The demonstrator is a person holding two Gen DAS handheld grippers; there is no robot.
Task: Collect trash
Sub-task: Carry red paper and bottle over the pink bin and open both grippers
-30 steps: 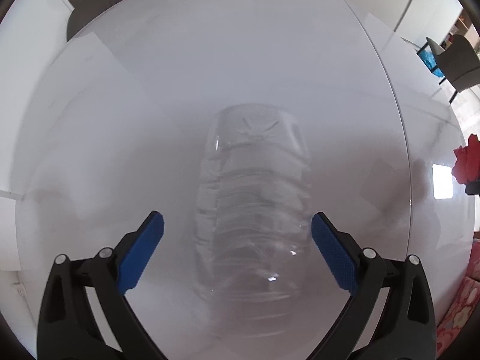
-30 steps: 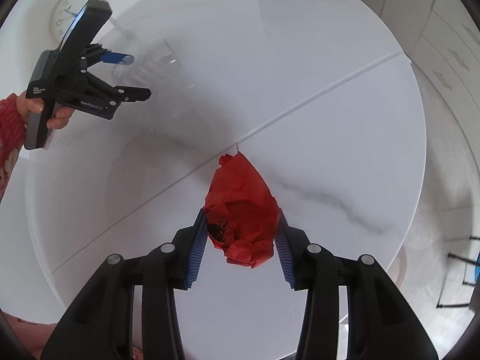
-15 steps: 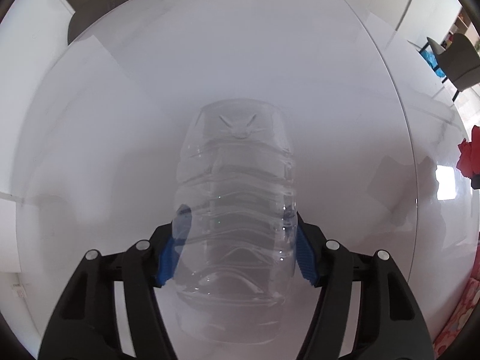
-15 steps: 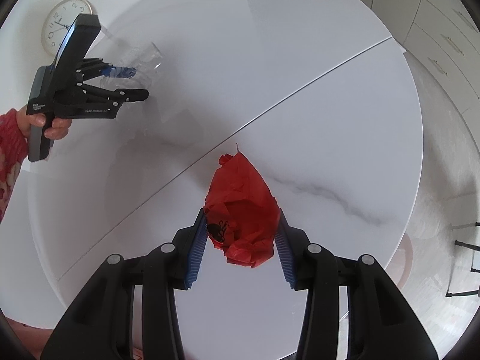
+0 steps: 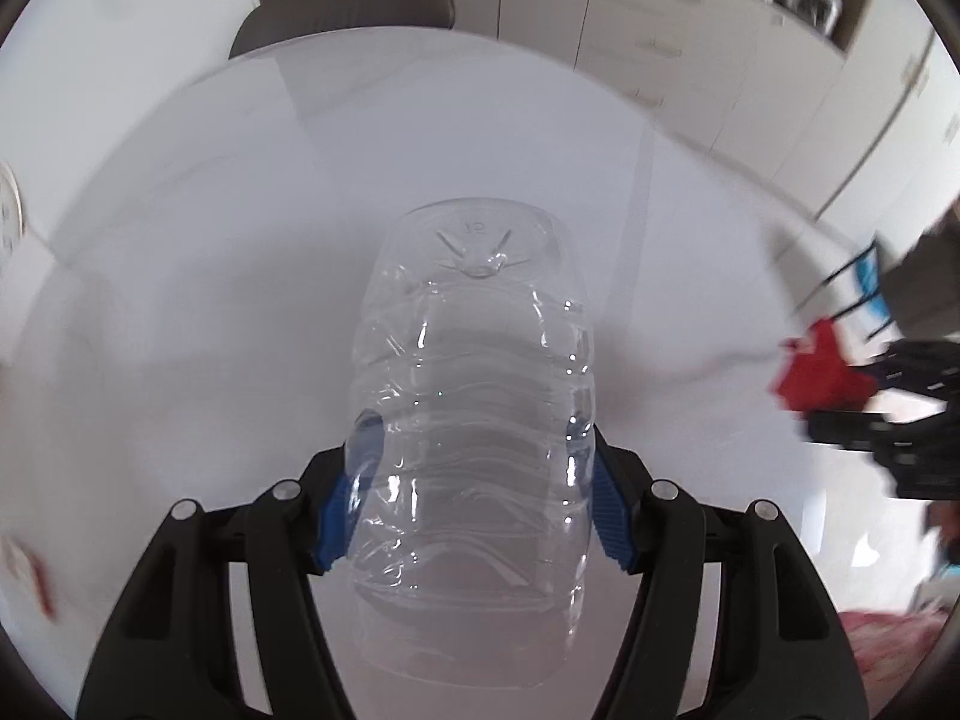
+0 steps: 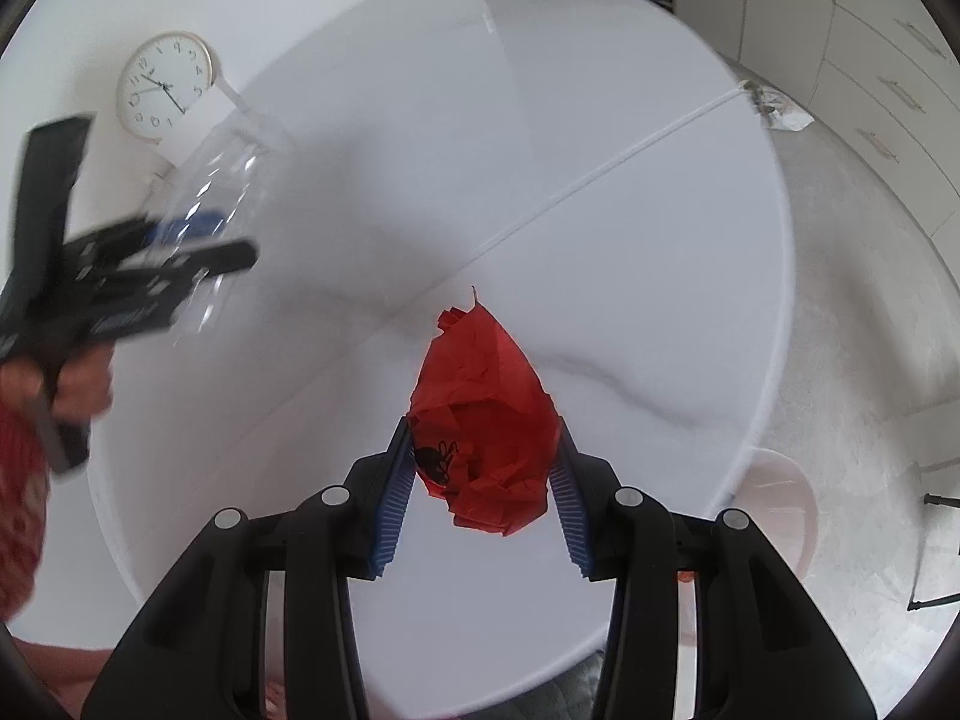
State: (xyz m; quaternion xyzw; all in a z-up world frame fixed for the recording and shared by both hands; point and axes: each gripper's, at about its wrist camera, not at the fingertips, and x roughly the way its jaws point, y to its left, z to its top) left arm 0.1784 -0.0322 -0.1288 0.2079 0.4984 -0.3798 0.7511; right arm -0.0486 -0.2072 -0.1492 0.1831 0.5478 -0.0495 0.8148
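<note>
My left gripper point(image 5: 474, 498) is shut on a clear ribbed plastic bottle point(image 5: 474, 396), base pointing away, held above the round white table point(image 5: 210, 240). The bottle point(image 6: 222, 180) and left gripper point(image 6: 186, 240) also show blurred at the left of the right wrist view. My right gripper point(image 6: 483, 498) is shut on a crumpled red paper wad point(image 6: 486, 420) above the table point(image 6: 600, 90). The wad point(image 5: 816, 378) shows at the right in the left wrist view.
A grey chair point(image 5: 342, 6) stands behind the table. White cabinets point(image 5: 690, 42) line the far wall. A wall clock point(image 6: 163, 85) hangs at the left. A pale pink basin point(image 6: 780, 504) sits on the floor below the table's right edge. A small scrap point(image 6: 774, 111) lies at the table's far edge.
My left gripper closed on the bottle, then lifted and tilted it up, so the chair and cabinets came into view. My right gripper kept the red wad and moved little.
</note>
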